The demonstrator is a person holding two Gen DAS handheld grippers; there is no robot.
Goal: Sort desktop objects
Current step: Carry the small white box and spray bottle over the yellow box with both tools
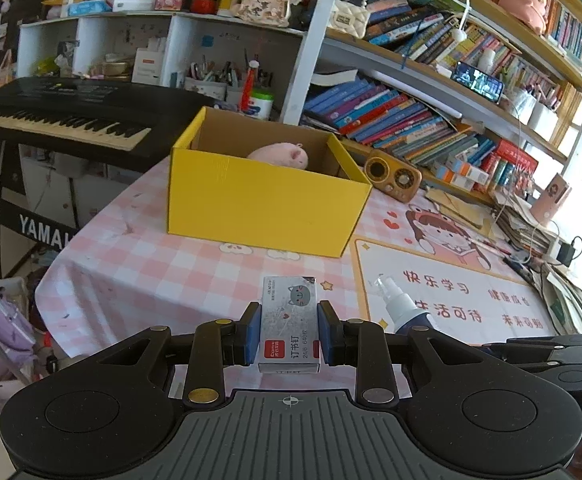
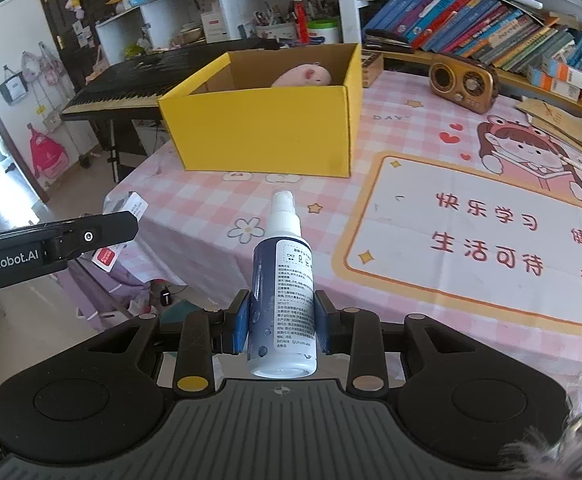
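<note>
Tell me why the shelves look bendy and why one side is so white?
Left wrist view: the fisheye lens curves the bookshelves, and window light washes out the right edge. Right wrist view: straight edges bow too, though the spray bottle label and the yellow box stay sharp; something blurry and fuzzy sits in the bottom right corner.

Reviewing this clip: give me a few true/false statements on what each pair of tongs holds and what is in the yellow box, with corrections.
1. The left tongs grip a small box of staples. True.
2. The right tongs are empty. False: they are shut on a spray bottle.
3. A pink plush pig lies inside the yellow box. True.
4. The yellow box is closed with a lid. False: its top is open.
5. The spray bottle stands on the tablecloth. False: it is held above the table.
</note>
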